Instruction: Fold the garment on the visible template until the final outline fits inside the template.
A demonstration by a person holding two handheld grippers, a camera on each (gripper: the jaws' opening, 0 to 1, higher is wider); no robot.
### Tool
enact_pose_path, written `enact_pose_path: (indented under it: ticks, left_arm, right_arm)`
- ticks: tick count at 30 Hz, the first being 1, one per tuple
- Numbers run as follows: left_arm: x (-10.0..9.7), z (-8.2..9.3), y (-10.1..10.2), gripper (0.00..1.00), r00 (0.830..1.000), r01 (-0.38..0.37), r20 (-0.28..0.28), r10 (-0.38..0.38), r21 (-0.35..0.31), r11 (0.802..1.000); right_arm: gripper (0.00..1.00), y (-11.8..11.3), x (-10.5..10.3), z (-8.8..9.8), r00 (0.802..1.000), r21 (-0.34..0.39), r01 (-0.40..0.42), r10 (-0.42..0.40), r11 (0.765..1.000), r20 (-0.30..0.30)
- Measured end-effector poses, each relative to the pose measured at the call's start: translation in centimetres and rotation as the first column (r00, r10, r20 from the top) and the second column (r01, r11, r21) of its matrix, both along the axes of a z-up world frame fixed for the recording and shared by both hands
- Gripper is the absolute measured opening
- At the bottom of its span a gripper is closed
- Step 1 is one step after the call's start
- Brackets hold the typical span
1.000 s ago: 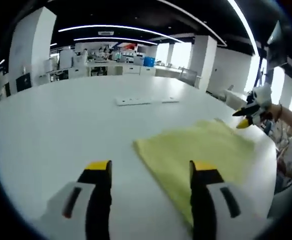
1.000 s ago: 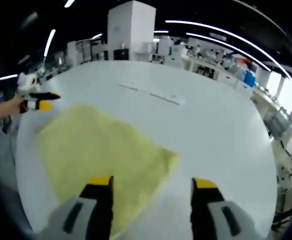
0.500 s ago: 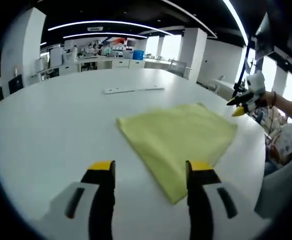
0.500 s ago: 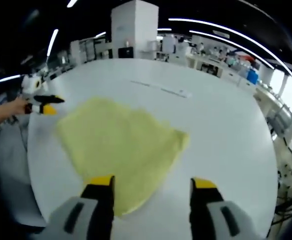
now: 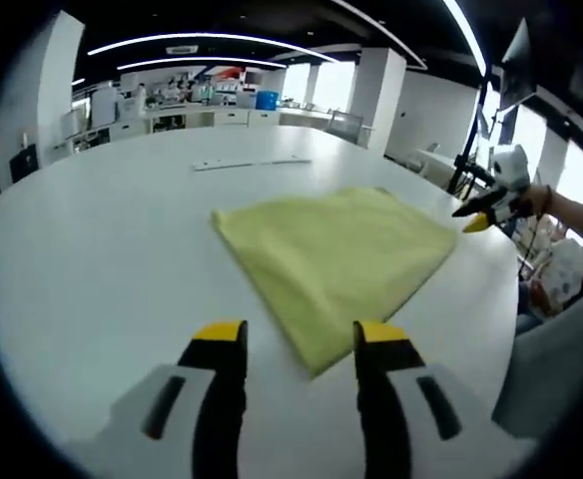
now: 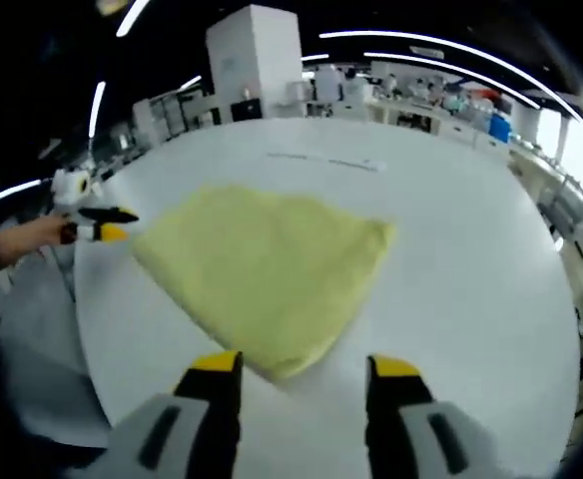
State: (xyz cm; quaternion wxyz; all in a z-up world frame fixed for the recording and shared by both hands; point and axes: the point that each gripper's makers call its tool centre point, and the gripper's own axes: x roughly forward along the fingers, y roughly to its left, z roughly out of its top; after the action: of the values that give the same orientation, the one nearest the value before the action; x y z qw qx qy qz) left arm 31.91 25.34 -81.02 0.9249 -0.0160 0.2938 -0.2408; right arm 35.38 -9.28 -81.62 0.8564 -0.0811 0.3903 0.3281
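Step in hand: I judge the folding is near done; I'd check the outline, then lift away level without snagging an edge.
Left gripper (image 5: 290,344): jaws apart, holding nothing, hovering just short of the garment's (image 5: 333,249) near corner.
Right gripper (image 6: 301,376): jaws apart too, empty, above the near corner from its side.
Garment: pale yellow cloth, folded into a flat four-sided shape, lying on the white table (image 5: 102,249) toward the edge nearest me.
Template: I cannot make out its outline.
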Motion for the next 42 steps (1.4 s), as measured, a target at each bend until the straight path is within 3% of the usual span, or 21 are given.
enact_pose_path:
  ticks: [4,11,18,24,28,39,42]
  left_arm:
    - [-0.7,-0.8,-0.4,0.31,1.0,0.011,-0.013,-0.011,0.024,1.0]
    - [-1.2,-1.6,-0.3,0.26,0.999,-0.008,-0.034,0.009,0.015,1.0]
    - [-1.4,-2.6,-0.2,0.14,0.997,-0.045,-0.062,0.044,-0.015,0.999]
    - [-1.3,-2.9,-0.3,0.07,0.996,-0.052,-0.069,0.048,-0.052,0.997]
    - [-1.4,-3.0,-0.4,0.05,0.996,-0.053,-0.075,0.049,-0.053,0.997]
    - [-1.3,-2.7,-0.4,0.01,0.998,-0.023,-0.057,0.023,-0.011,1.0]
    - [-1.3,-2.7,-0.3,0.01,0.998,-0.022,-0.058,0.021,-0.009,1.0]
  right_arm:
    - [0.38,0.2,-0.5,-0.5,1.0,0.031,0.009,-0.009,0.999,-0.007]
    - [0.28,0.1,-0.9,-1.3,0.999,0.059,0.044,-0.044,0.997,-0.009]
    - [0.11,0.4,-0.9,-1.6,0.995,0.146,0.095,-0.09,0.985,-0.036]
    - [0.02,1.1,-1.0,-2.0,0.995,0.178,0.097,-0.089,0.979,-0.053]
    - [0.0,1.3,-1.1,-1.8,0.995,0.195,0.096,-0.091,0.976,-0.034]
    - [0.0,-0.3,-1.0,-1.7,0.999,0.094,0.044,-0.044,0.995,-0.005]
    - [0.0,-0.5,-1.1,-1.4,0.999,0.102,0.05,-0.049,0.993,-0.013]
